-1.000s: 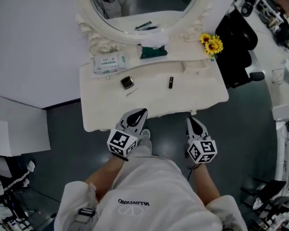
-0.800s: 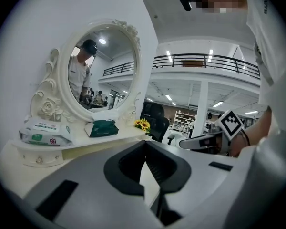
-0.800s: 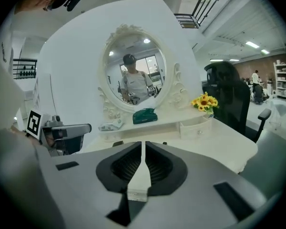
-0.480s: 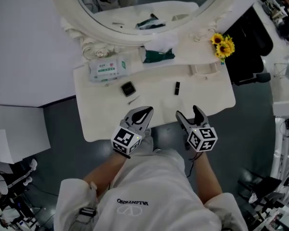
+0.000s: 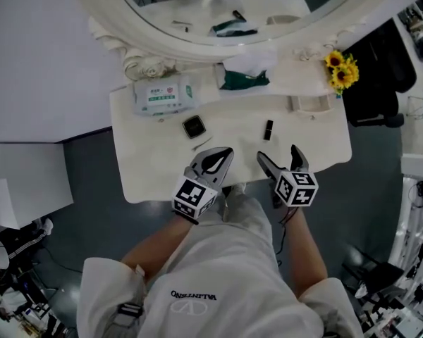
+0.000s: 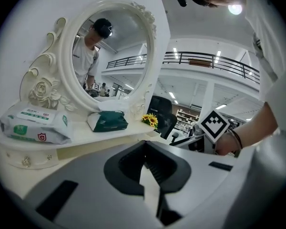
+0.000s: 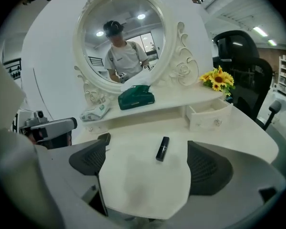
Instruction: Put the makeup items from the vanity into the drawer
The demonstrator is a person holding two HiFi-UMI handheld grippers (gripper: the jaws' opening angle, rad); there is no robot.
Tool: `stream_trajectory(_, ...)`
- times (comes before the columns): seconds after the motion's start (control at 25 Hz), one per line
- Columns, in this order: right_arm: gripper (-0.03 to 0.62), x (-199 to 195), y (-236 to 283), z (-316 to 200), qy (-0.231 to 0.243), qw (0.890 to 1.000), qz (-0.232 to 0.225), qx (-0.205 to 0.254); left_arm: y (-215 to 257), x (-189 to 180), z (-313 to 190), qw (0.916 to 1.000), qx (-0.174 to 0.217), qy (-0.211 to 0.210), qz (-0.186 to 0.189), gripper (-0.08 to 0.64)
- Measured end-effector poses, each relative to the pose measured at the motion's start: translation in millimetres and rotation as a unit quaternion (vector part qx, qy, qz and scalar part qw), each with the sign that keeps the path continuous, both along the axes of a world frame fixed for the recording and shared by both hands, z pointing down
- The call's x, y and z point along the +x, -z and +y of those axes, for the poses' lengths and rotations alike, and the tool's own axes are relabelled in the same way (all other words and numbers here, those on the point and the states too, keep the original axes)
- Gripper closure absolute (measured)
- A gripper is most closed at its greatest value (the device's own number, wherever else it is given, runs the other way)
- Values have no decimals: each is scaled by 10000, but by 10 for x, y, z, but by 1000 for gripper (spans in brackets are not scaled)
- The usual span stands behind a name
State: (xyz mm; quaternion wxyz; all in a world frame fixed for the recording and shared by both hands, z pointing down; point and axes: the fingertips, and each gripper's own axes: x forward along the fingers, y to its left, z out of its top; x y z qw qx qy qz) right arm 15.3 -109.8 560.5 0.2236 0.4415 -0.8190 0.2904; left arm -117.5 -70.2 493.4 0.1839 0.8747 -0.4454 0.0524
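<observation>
The task is only beginning: the lipstick [image 5: 268,129] and the black compact [image 5: 193,127] are lying on the vanity [image 5: 148,174], apart from the small open drawer [image 5: 310,104]. The right gripper [image 5: 278,153] has just been opening its jaws wide, empty, toward the lipstick; the left gripper [image 5: 222,153] is hovering with jaws pressed together on nothing

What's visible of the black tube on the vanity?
The tube is small, slim, black and glossy, probably plastic, and looks closed. It lies flat on the white vanity top, apart from everything else, to the right of a square black compact. Only the top touches it. The right claw, whose jaws have just been opening, sits short of it with nothing between them.
</observation>
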Motion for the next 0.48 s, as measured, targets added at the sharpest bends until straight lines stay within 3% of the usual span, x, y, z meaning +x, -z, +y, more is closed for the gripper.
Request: stream_trajectory(0.48,69,45,-362,-416,74,9989,189,-417,-414,221,-441,9979,-549,293,-151,557)
